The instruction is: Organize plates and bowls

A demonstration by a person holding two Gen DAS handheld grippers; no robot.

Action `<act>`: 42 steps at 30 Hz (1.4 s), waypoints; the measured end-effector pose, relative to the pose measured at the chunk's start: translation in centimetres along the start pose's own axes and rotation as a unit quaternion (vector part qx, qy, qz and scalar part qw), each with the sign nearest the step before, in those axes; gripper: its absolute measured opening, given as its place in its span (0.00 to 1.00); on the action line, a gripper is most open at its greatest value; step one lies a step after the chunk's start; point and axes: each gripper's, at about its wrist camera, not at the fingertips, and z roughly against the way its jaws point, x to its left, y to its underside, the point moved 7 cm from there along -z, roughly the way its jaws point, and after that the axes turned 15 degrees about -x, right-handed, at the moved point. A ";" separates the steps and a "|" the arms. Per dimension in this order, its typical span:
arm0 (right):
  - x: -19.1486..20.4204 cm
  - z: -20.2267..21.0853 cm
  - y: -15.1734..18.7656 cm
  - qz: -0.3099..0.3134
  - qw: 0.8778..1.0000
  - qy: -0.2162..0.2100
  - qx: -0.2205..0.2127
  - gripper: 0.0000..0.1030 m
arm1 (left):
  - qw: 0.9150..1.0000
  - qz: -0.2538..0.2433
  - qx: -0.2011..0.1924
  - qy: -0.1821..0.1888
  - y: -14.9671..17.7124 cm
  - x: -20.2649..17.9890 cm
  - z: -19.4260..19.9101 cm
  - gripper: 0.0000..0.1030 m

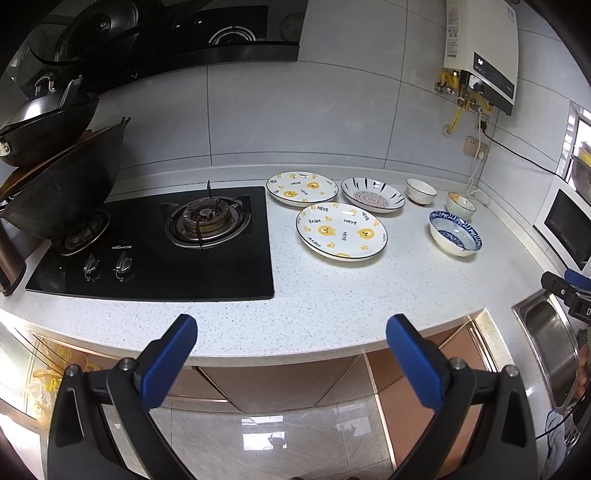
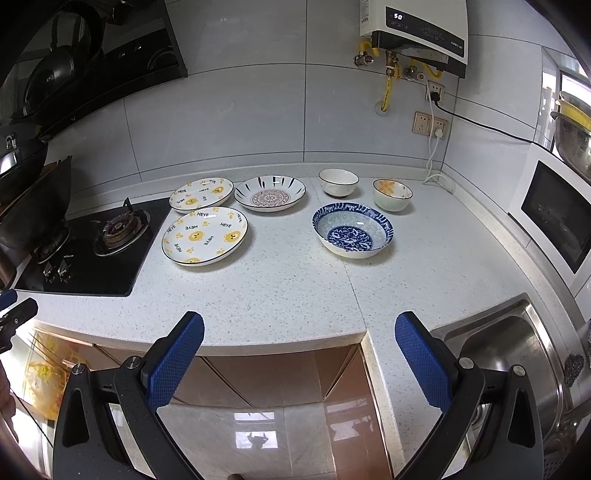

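On the white counter (image 2: pixel 280 288) lie two bear-print plates, the near one (image 2: pixel 205 235) (image 1: pixel 341 232) and the far one (image 2: pixel 201 194) (image 1: pixel 302 188). Beside them sits a striped deep plate (image 2: pixel 270 192) (image 1: pixel 372 194). To the right stand a blue patterned bowl (image 2: pixel 352 234) (image 1: pixel 455 232), a plain white bowl (image 2: pixel 338 182) (image 1: pixel 421 191) and a flower bowl (image 2: pixel 392 194) (image 1: pixel 460 206). My left gripper (image 1: pixel 291 332) and right gripper (image 2: pixel 299 332) are both open and empty, held before the counter's front edge, well short of the dishes.
A black gas hob (image 1: pixel 155 243) with woks (image 1: pixel 55 192) is at the left. A steel sink (image 2: pixel 517 354) is at the right, and a microwave (image 2: pixel 554 210) stands against the right wall. A water heater (image 2: pixel 417 29) hangs above with cables trailing to the counter corner.
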 end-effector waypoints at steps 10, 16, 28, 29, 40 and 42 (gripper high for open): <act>1.7 -0.5 -0.4 -0.003 1.000 0.007 -0.002 0.99 | 1.000 -0.003 0.001 0.005 -0.3 1.7 -0.9 1.00; 2.6 -1.0 -0.4 -0.006 1.000 0.009 -0.003 0.99 | 1.000 -0.003 0.005 0.008 -0.4 2.8 -1.7 1.00; 5.6 -4.5 -1.0 0.007 1.000 -0.022 0.002 0.99 | 1.000 0.001 0.018 0.024 -0.8 2.9 -5.0 1.00; 5.9 -5.2 -1.2 0.009 1.000 -0.029 0.002 0.99 | 1.000 0.004 0.019 0.022 -0.9 2.9 -5.5 1.00; 7.4 -18.8 -2.7 0.052 0.987 -0.148 0.046 0.99 | 0.998 0.041 0.054 -0.018 -3.8 0.7 -16.3 1.00; 7.6 -21.3 -2.9 0.061 0.982 -0.171 0.059 0.99 | 0.997 0.047 0.062 -0.017 -4.1 -0.2 -18.5 1.00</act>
